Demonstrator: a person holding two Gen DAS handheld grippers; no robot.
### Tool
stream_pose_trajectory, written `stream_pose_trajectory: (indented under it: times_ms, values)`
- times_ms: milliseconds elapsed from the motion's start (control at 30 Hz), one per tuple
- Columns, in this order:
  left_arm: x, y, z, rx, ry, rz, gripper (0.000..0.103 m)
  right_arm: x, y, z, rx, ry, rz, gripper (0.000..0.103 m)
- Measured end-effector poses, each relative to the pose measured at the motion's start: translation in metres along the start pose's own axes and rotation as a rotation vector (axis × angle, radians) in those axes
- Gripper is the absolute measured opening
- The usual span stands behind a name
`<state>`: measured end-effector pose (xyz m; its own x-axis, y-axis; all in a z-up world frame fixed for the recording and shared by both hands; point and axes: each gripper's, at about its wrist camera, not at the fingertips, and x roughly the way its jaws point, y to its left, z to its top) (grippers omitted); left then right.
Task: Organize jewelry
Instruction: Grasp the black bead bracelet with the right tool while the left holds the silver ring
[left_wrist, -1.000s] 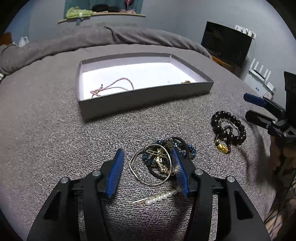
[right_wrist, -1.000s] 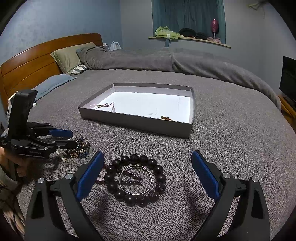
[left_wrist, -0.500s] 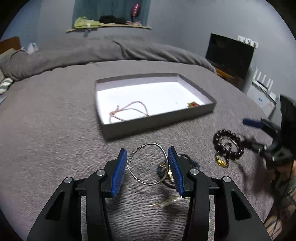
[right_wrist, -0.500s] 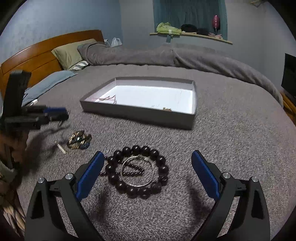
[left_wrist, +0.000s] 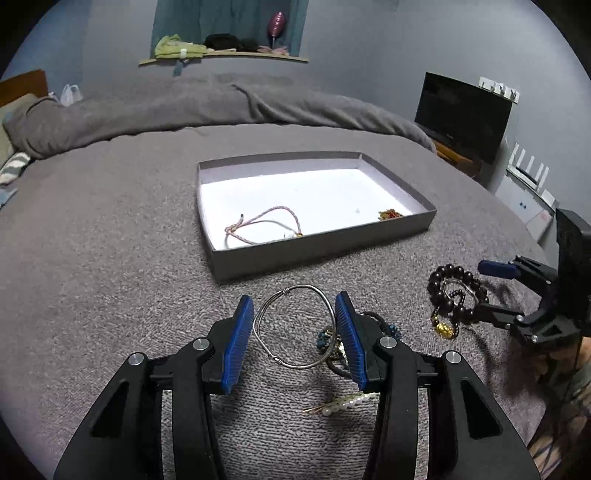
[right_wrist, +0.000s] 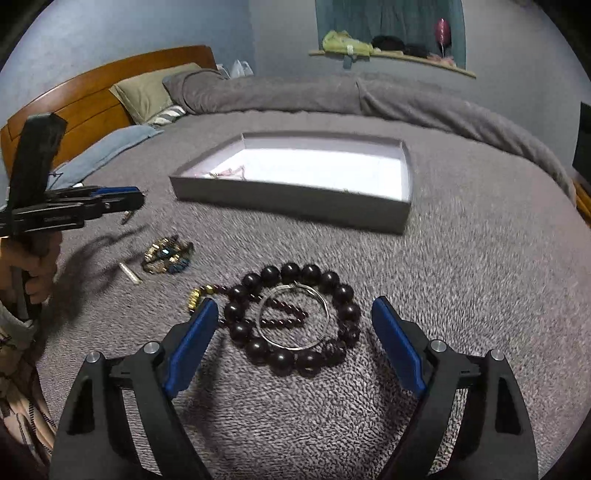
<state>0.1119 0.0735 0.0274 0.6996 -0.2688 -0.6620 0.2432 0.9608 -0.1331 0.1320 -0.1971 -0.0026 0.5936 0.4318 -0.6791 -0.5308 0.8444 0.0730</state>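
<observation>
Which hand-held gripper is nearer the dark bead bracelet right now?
Right. The right hand-held gripper sits open right at the dark bead bracelet, its blue pads flanking it. The left hand-held gripper is off to the side, clamped on a silver bangle.

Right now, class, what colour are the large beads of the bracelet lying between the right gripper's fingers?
Dark brown, nearly black; the beaded bracelet shows best in the right wrist view.
</observation>
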Motion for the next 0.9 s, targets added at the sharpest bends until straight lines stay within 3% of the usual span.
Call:
stream_pose_trajectory:
  times_ms: [100, 300, 367, 433, 467, 900]
  values:
    - [-0.001, -0.002, 0.000, 0.003, -0.003, -0.002, 0.048, 0.002, -0.007, 0.000, 0.039, 0.009, 0.002, 0.084]
    - [0.000, -0.002, -0.001, 0.004, -0.003, -0.002, 0.048, -0.014, -0.030, 0.005, 0.115, -0.058, 0.002, 0.082]
    - [0.000, -0.003, -0.001, 0.005, -0.002, -0.003, 0.048, -0.012, -0.036, 0.004, 0.125, -0.045, -0.018, 0.069]
    - [0.000, -0.004, -0.002, 0.010, -0.002, -0.002, 0.048, -0.006, -0.041, 0.002, 0.124, -0.010, -0.033, 0.038]
    - [0.000, -0.004, -0.002, 0.011, -0.002, -0.001, 0.048, -0.004, -0.043, 0.001, 0.127, -0.003, -0.043, 0.034]
    - [0.001, -0.006, -0.003, 0.017, 0.002, 0.000, 0.048, 0.011, -0.040, -0.003, 0.098, 0.078, -0.029, 0.034]
